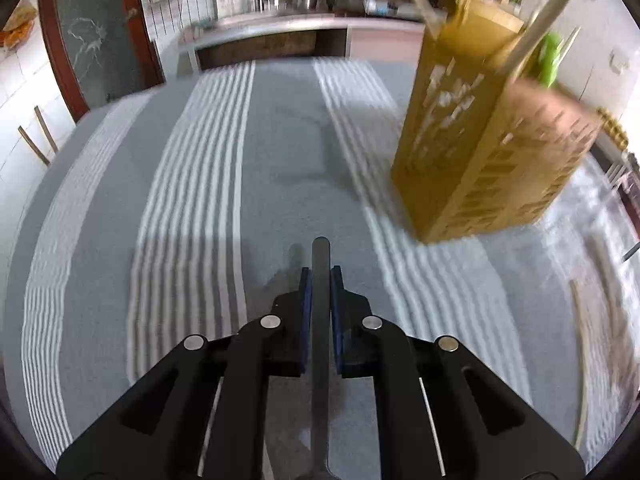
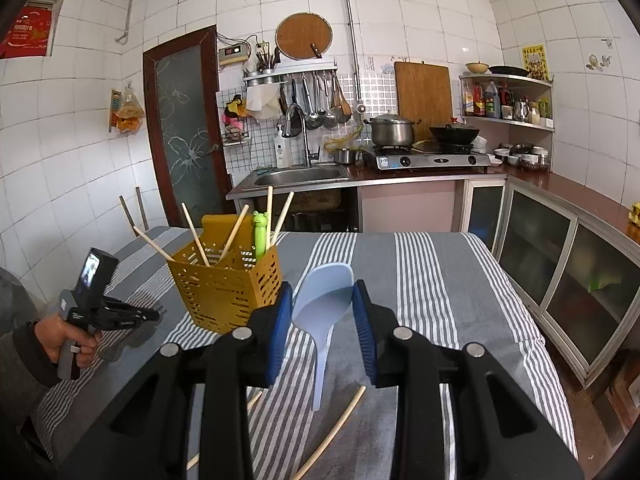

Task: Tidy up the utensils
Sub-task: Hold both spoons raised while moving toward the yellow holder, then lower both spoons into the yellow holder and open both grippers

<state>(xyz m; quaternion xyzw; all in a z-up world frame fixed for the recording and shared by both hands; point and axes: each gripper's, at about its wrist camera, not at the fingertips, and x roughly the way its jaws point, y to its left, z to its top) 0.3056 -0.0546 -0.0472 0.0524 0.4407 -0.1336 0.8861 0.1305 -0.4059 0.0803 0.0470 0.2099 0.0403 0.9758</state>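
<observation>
Nearest in the right wrist view, the right gripper (image 2: 322, 322) clamps the bowl of a pale blue plastic spoon (image 2: 323, 312) between its blue pads; the handle hangs down free above the grey cloth with white stripes (image 2: 420, 280). Two loose wooden chopsticks (image 2: 336, 428) lie on the cloth beneath it.

In the left wrist view, the left gripper (image 1: 320, 280) is clenched on a slim dark flat utensil handle (image 1: 321, 256), which runs straight out between the pads and ends just beyond them. What its other end is cannot be told.

Further off stands the tall mustard-yellow perforated plastic utensil holder (image 2: 226, 292), upright on the cloth. It holds several chopsticks and a green frog-topped utensil (image 2: 261, 232), all leaning at angles. The left gripper sits low beside the holder, on its left in the right view.

Risks, as judged:
- The spoon is gripped across its curved bowl only. It may pivot or slip when tilted for insertion.
- Leaning chopsticks crowd the holder's mouth. An incoming utensil may strike them and jam, or lever one out.
- The holder is tall and looks light. A sideways push at the rim could tip it.
- The left view is motion-blurred, so clearance there is uncertain.
</observation>
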